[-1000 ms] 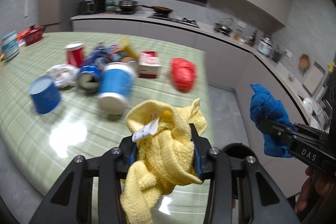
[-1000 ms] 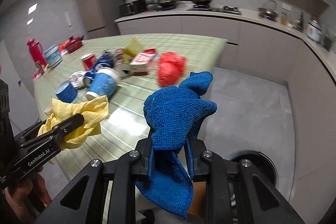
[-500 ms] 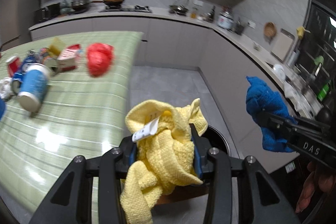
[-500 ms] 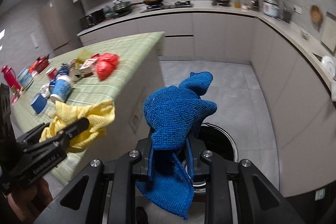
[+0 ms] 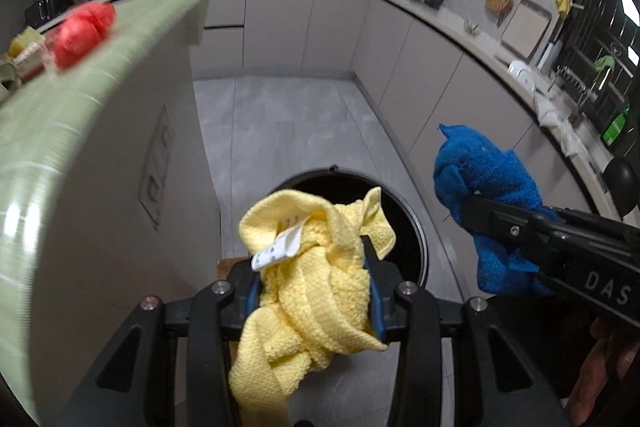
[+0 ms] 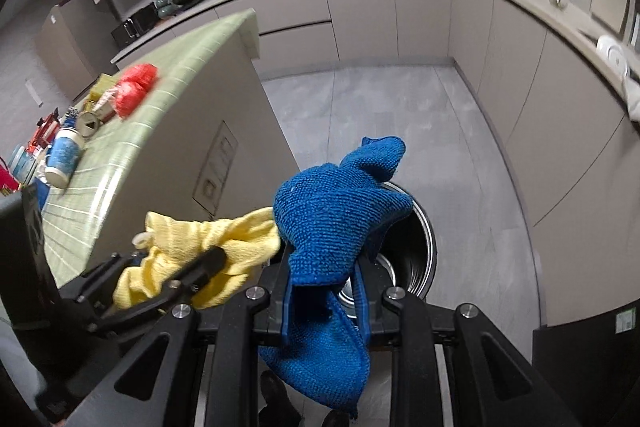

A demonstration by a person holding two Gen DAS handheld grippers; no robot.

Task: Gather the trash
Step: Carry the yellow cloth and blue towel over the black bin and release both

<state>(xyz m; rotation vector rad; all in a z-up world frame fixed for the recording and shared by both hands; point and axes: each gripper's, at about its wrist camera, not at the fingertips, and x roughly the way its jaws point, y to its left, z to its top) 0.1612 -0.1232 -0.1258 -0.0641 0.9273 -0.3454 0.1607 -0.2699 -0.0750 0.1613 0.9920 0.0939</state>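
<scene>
Above the round bin (image 5: 416, 227) on the kitchen floor, my left gripper (image 5: 316, 291) clamps a yellow cloth (image 5: 316, 267); my right gripper (image 6: 324, 291) clamps a blue cloth (image 6: 336, 211).

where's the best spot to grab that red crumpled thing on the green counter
The red crumpled item lies near the counter's end, with other trash crowding its far side. Come from above or from the open end side and pinch across its bulging middle; the soft, bunched shape should squash between the fingers. Both grippers hold cloths now, so one must release first.
</scene>
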